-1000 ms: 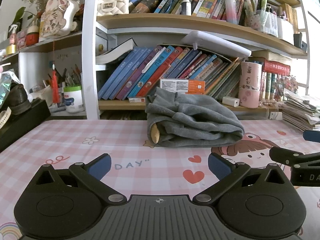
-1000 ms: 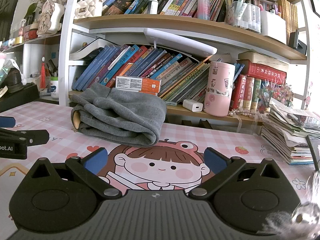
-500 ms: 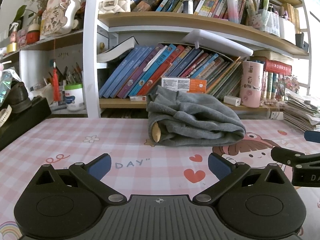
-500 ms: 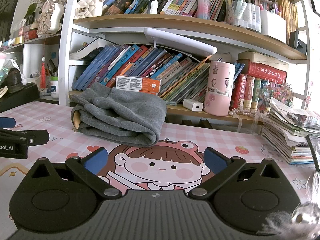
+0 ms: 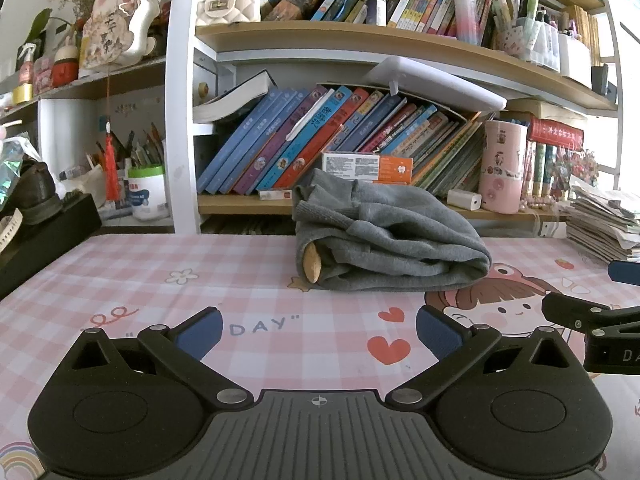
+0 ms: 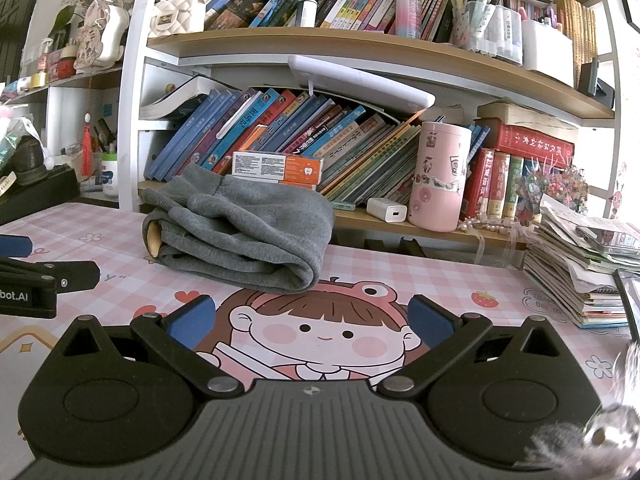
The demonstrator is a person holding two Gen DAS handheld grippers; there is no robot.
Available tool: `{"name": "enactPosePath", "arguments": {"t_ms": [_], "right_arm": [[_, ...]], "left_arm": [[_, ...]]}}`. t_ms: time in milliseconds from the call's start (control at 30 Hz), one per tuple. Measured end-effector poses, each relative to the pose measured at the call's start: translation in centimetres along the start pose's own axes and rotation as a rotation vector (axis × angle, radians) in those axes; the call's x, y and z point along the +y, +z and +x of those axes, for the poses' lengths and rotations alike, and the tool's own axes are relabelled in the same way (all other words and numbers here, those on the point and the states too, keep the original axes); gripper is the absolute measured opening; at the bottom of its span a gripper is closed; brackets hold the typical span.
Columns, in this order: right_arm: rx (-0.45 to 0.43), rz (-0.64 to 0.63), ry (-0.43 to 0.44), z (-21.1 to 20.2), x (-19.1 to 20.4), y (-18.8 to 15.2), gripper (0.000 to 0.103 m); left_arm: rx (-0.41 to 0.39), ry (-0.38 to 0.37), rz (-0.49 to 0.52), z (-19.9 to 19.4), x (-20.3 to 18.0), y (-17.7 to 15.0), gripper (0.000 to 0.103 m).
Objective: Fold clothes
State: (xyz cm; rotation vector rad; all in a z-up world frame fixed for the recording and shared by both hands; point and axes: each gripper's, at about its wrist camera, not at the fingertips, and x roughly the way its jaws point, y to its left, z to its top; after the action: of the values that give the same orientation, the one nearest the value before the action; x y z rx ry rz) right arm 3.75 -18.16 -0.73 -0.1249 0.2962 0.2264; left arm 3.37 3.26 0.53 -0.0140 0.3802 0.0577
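A grey garment [image 5: 384, 236] lies folded in a thick bundle at the back of the pink checked tabletop [image 5: 248, 280], in front of the bookshelf. It also shows in the right wrist view [image 6: 244, 232]. My left gripper [image 5: 319, 330] is open and empty, low over the table, a short way in front of the bundle. My right gripper [image 6: 308, 320] is open and empty, over the cartoon girl print, in front and to the right of the bundle. Each gripper shows at the edge of the other's view.
A bookshelf [image 5: 360, 40] full of books runs along the back edge. A pink tumbler [image 6: 438, 176] and a white charger [image 6: 386, 208] stand on its low shelf. A stack of papers [image 6: 580, 264] sits at the right. A black box [image 5: 44, 236] sits at the left.
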Motion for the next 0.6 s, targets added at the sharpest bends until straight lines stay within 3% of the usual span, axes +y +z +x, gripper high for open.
{"name": "enactPosePath", "arguments": {"t_ms": [600], "right_arm": [[0.005, 0.0, 0.005, 0.06, -0.07, 0.02, 0.103]], "left_arm": [[0.006, 0.005, 0.001, 0.1, -0.05, -0.06, 0.103]]}}
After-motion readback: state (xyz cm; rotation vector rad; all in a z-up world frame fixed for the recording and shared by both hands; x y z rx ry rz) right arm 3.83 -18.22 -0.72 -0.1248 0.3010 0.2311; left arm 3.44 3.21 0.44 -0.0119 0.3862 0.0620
